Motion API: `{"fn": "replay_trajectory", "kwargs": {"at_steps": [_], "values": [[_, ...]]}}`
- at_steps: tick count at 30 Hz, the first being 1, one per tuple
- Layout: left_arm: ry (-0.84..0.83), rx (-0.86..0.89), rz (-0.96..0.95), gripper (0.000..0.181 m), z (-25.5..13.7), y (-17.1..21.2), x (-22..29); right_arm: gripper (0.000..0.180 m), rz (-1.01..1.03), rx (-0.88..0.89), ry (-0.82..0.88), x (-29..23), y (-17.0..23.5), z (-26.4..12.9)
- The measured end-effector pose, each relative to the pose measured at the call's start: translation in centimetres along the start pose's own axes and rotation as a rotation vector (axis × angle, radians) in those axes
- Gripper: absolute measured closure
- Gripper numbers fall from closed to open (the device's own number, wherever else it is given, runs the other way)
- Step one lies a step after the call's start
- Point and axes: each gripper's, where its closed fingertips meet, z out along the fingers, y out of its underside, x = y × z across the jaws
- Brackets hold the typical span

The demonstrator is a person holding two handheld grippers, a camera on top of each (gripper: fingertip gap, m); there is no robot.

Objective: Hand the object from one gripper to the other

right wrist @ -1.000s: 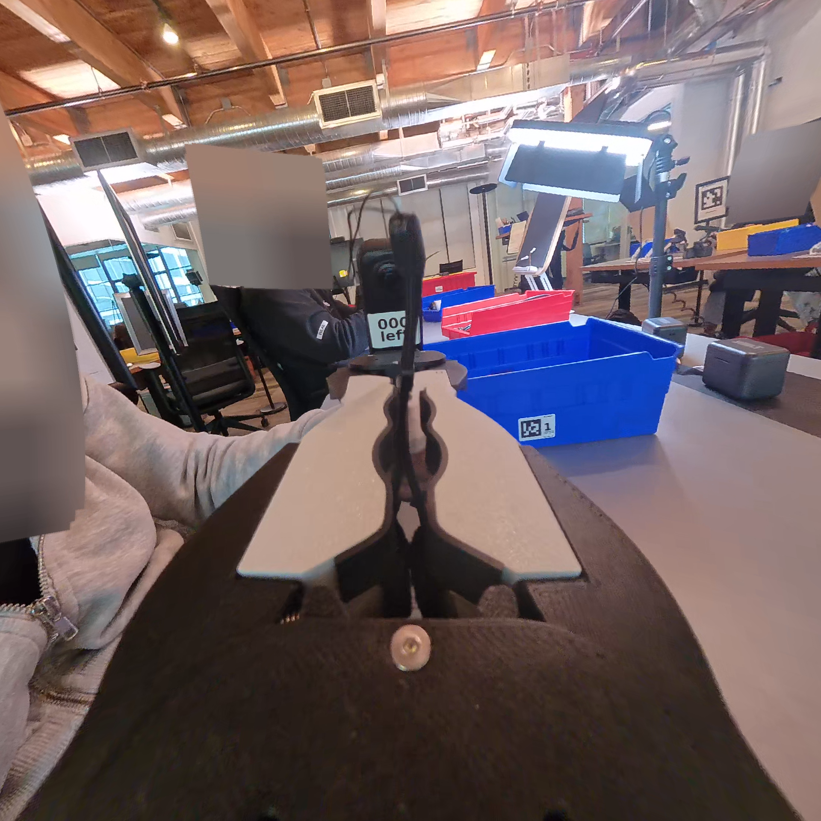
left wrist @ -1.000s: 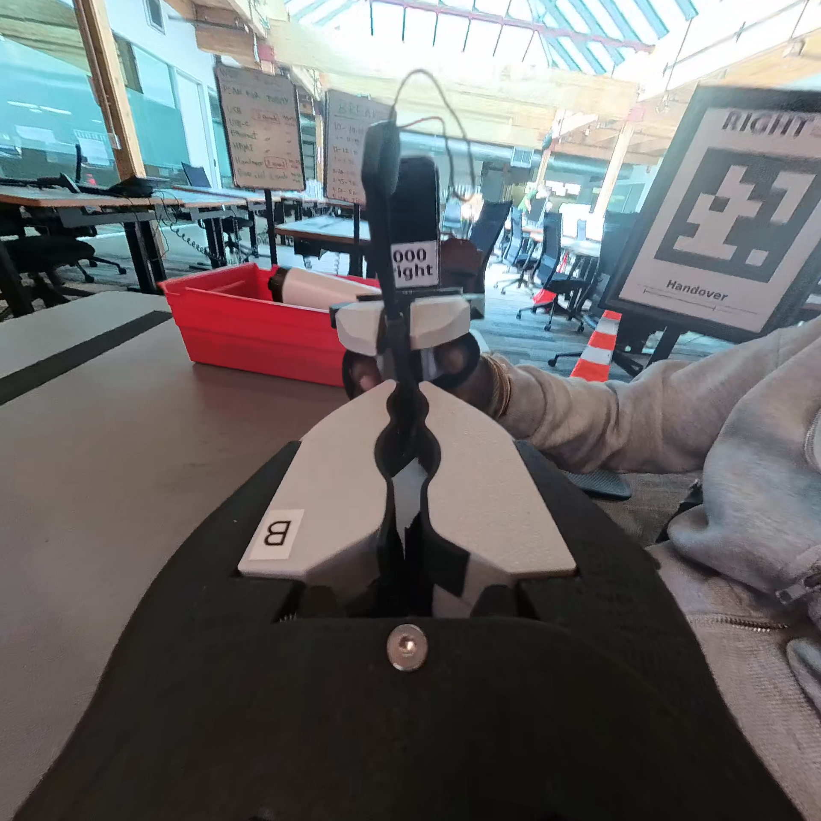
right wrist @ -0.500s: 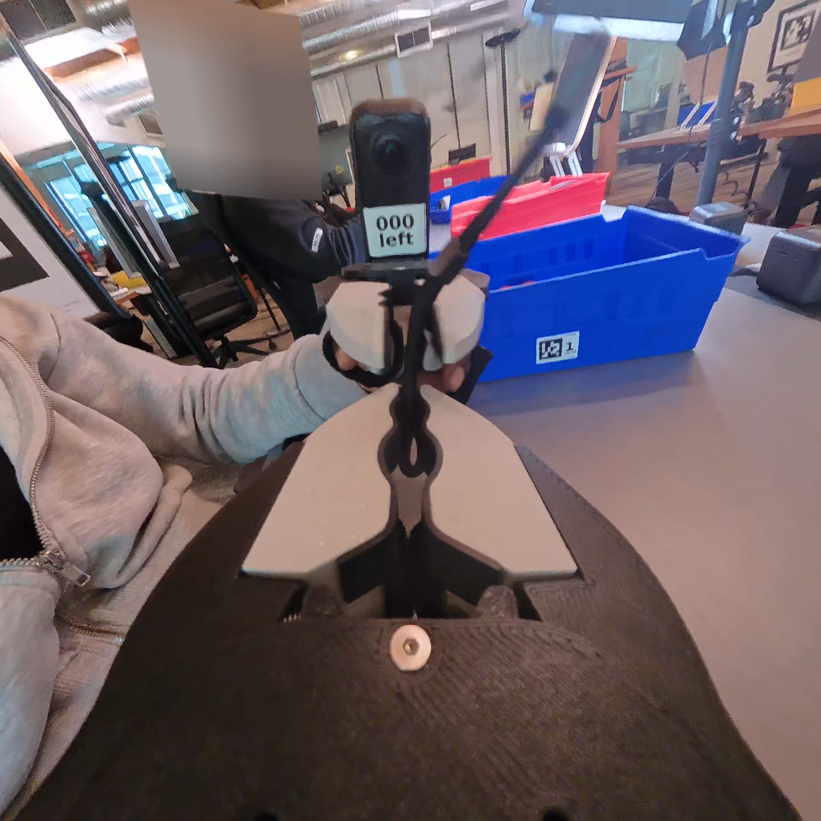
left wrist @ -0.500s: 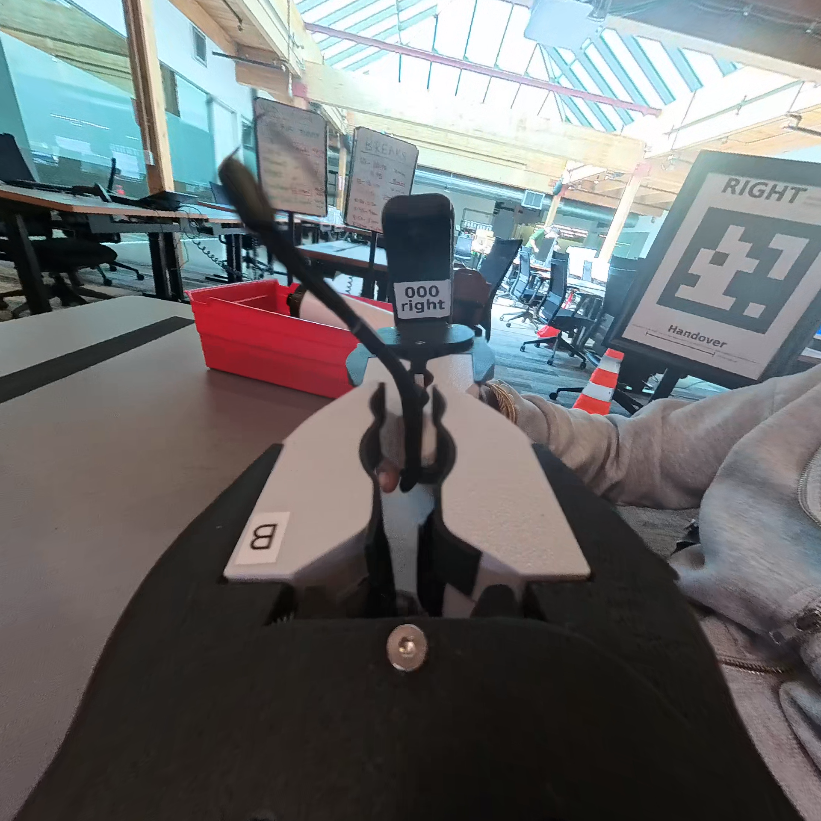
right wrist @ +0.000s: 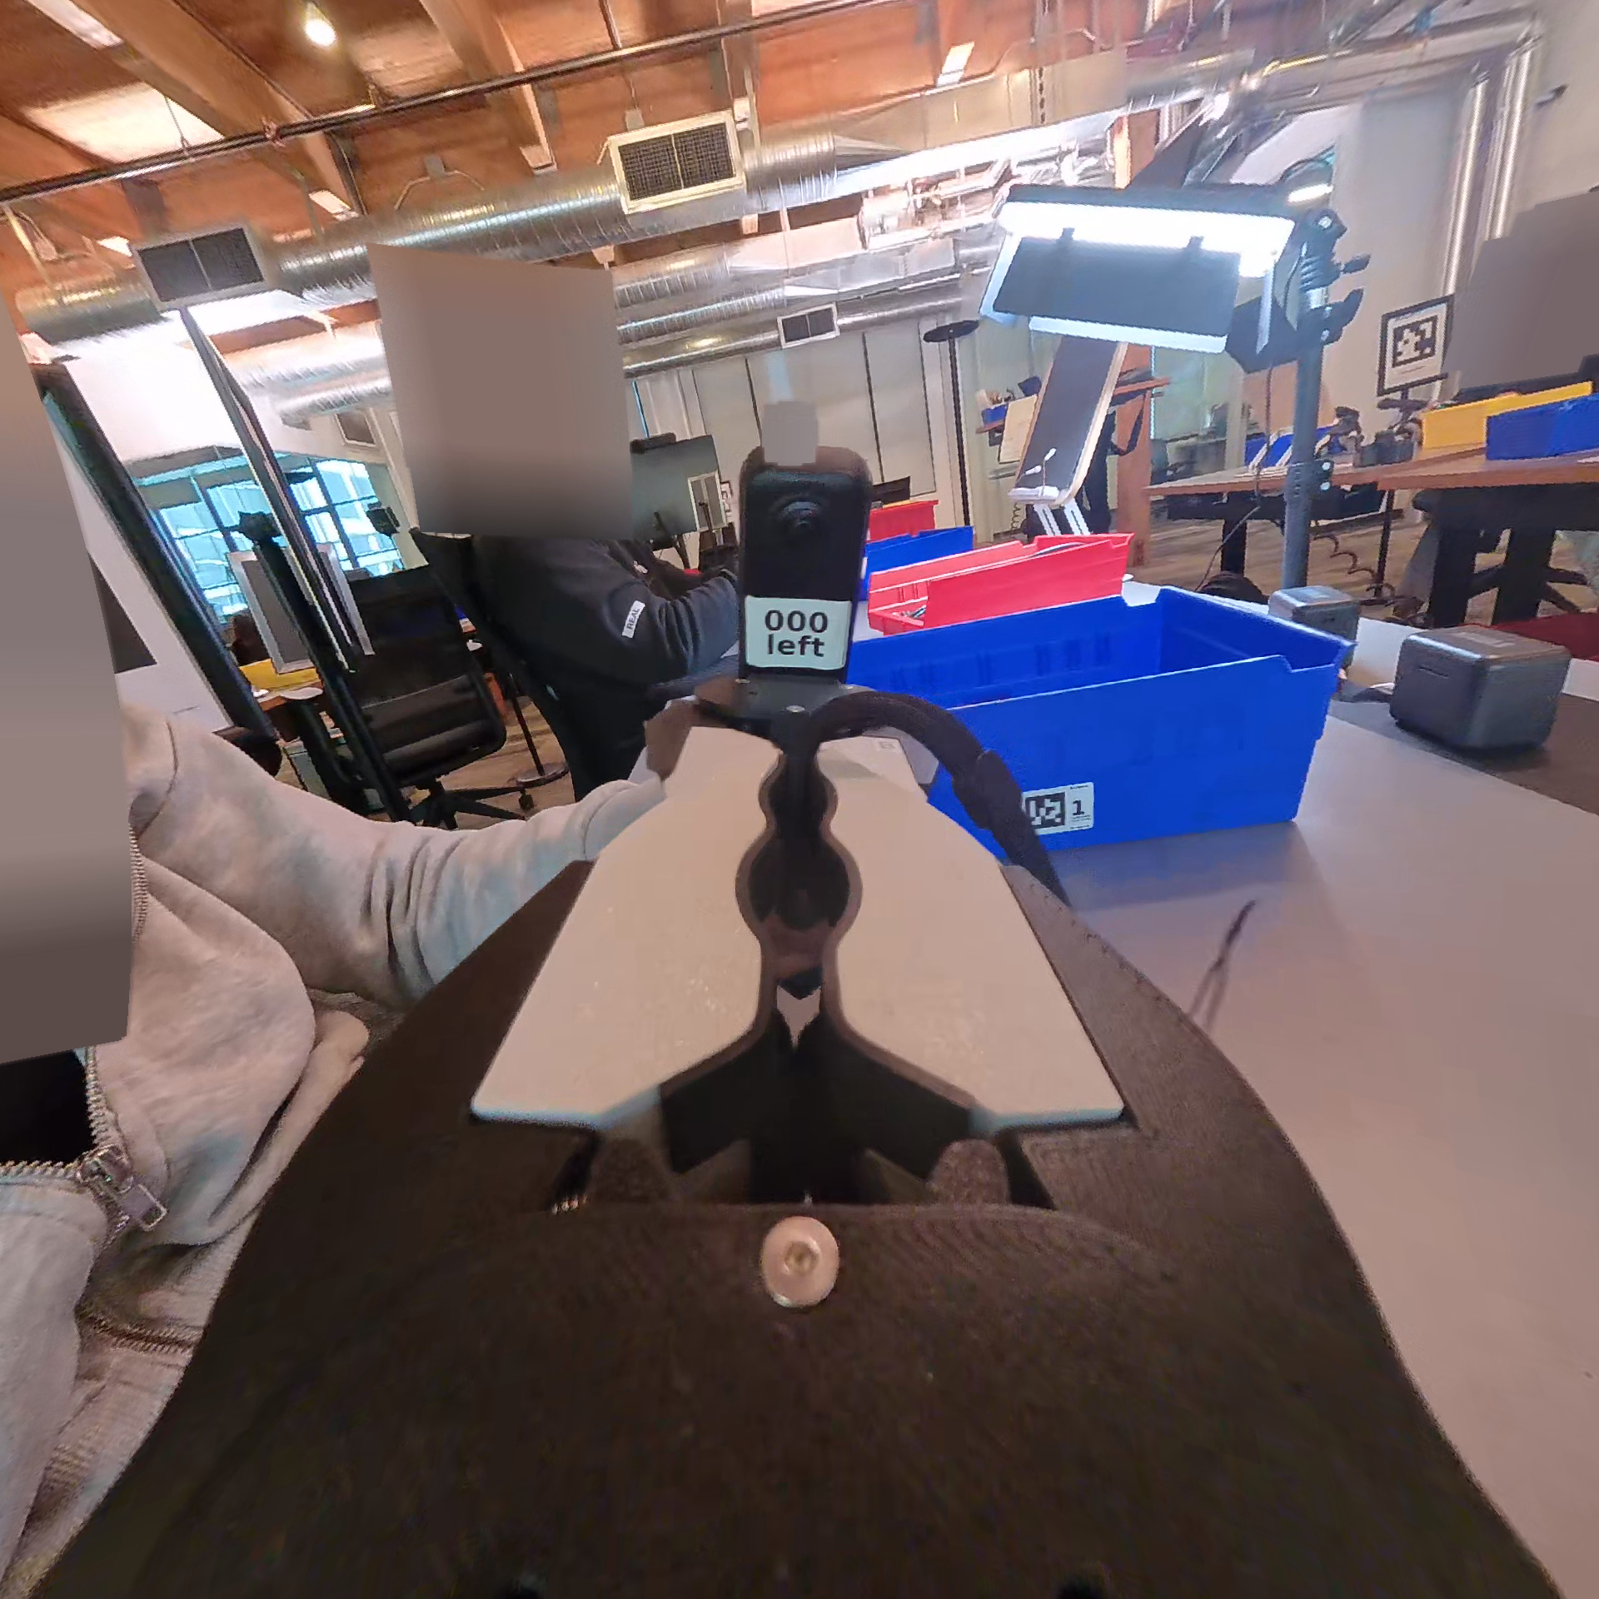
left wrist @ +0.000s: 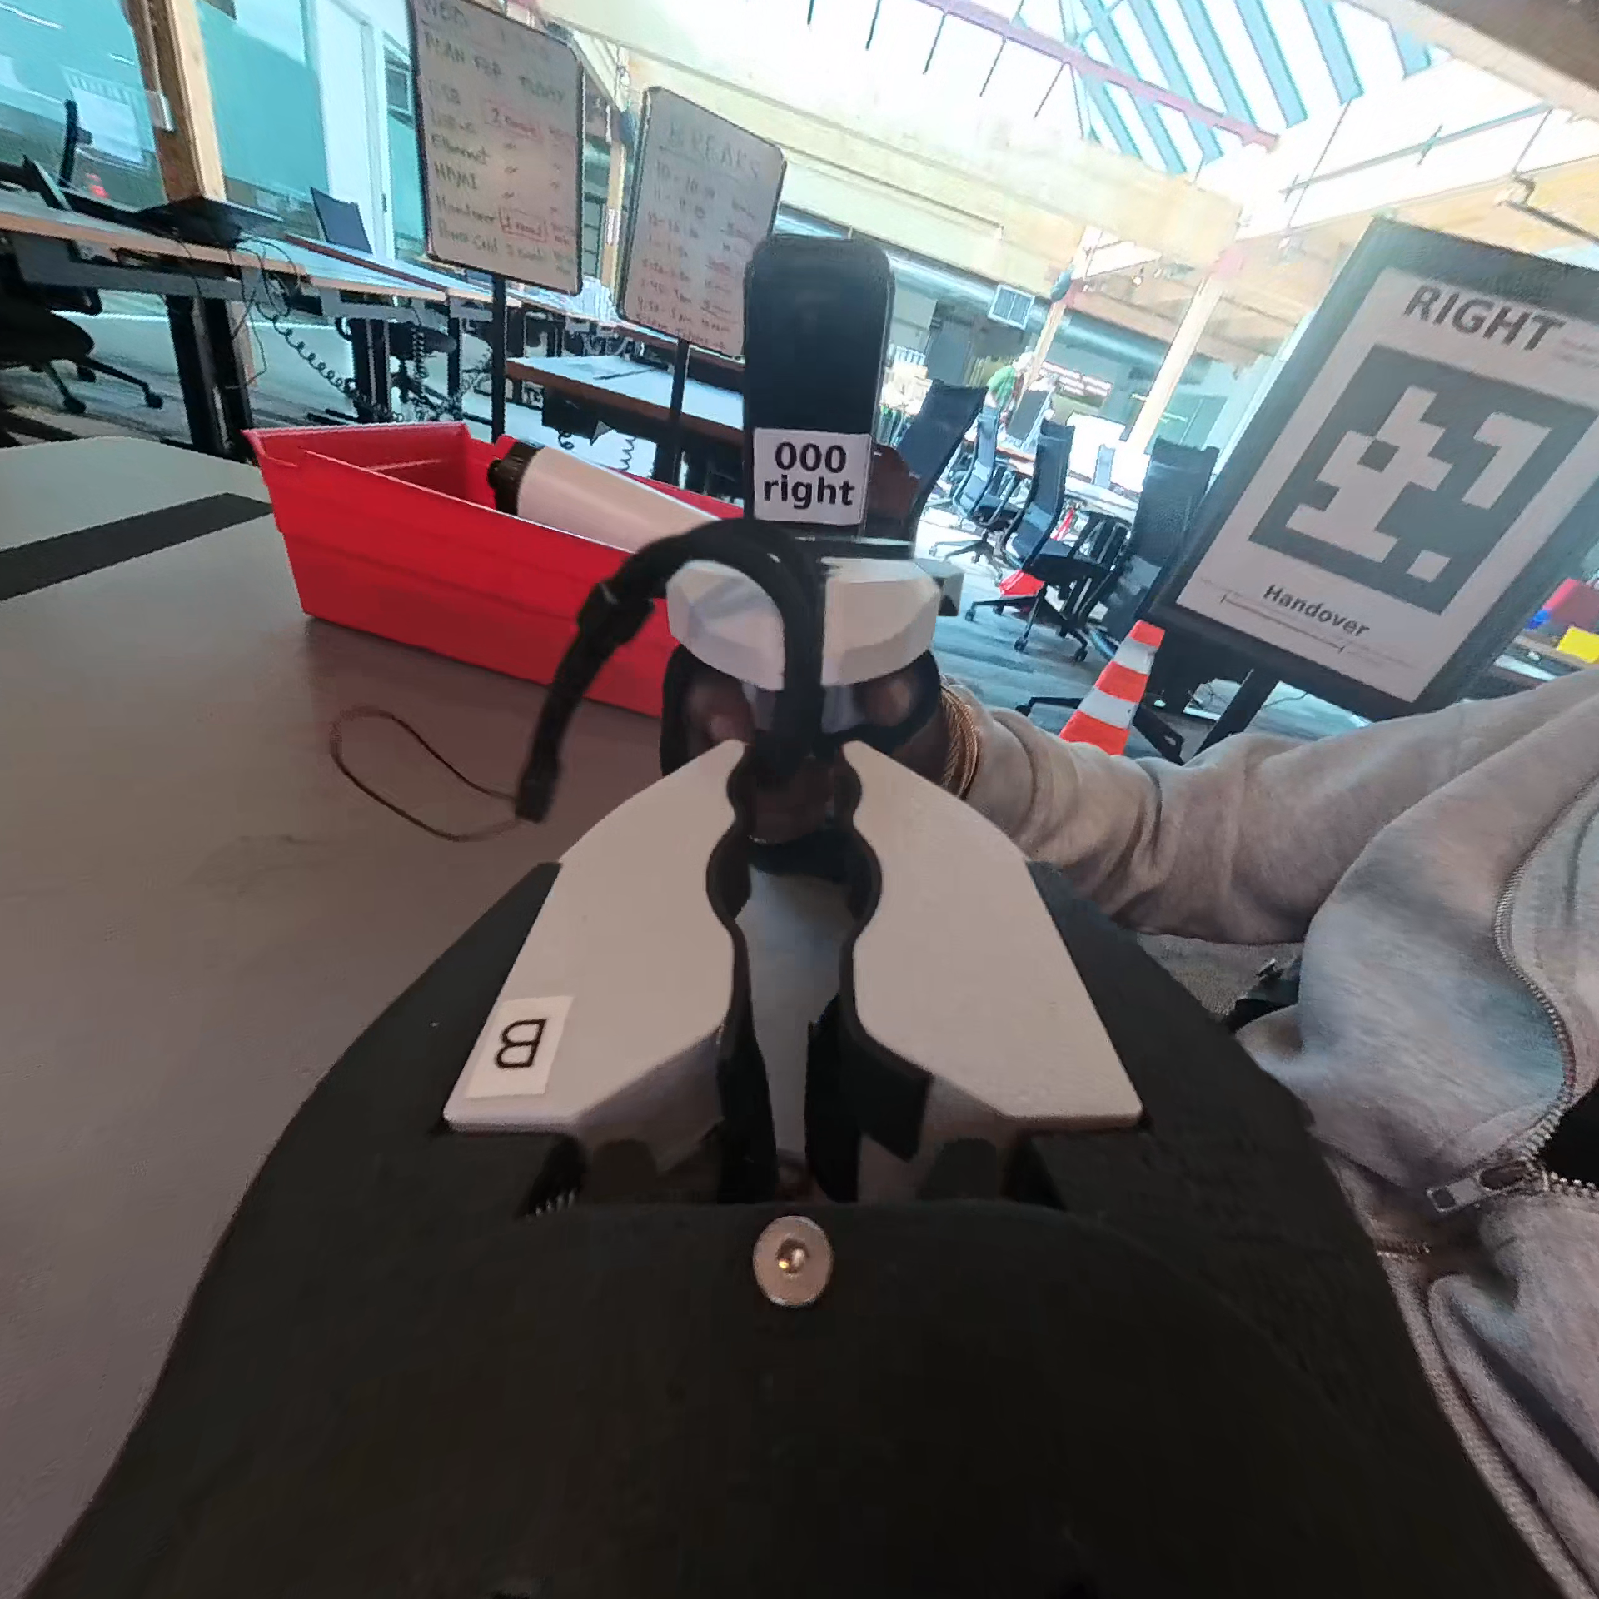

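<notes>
The object is a black strap (left wrist: 558, 709) with a thin cord loop at its end. My right gripper (right wrist: 794, 761) is shut on the strap, which arcs over to the right and hangs down (right wrist: 986, 779). In the left wrist view the right gripper (left wrist: 800, 632) faces me, with the strap clamped between its white fingers and drooping left toward the table. My left gripper (left wrist: 792, 761) is tip to tip with it, its jaws parted around the strap's lower part. The thin cord (right wrist: 1220, 960) trails onto the grey table (left wrist: 173, 865).
A red bin (left wrist: 415, 554) holding a white cylinder (left wrist: 597, 493) stands behind on the left side. A blue bin (right wrist: 1125, 718) and a small grey box (right wrist: 1480, 692) stand on the other side. A marker sign board (left wrist: 1402, 467) stands off the table. A person sits behind (right wrist: 606, 623). My two grippers' fingertips are within a few centimetres of each other.
The strap stood upright between both grippers, then swung over and now droops to one side. My left jaws have parted while the right stays clamped on it.
</notes>
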Motion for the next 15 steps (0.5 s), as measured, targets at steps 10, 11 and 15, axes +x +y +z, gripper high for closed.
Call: {"fn": "replay_trajectory", "kwargs": {"at_steps": [10, 11, 15], "values": [[0.039, 0.086, -0.101, 0.177, -1.5, -1.9, 0.0, 0.151, -0.17, -0.112, 0.0, -0.3, 0.5, -0.8], [0.028, 0.101, -0.119, 0.177, -1.8, -2.1, -0.3, 0.149, -0.275, -0.161, 0.027, -0.2, 0.8, -1.0], [0.018, 0.109, -0.181, 0.178, -2.5, -2.3, -1.0, 0.145, -0.989, -0.34, 0.339, 1.9, 1.0, -1.8]]}}
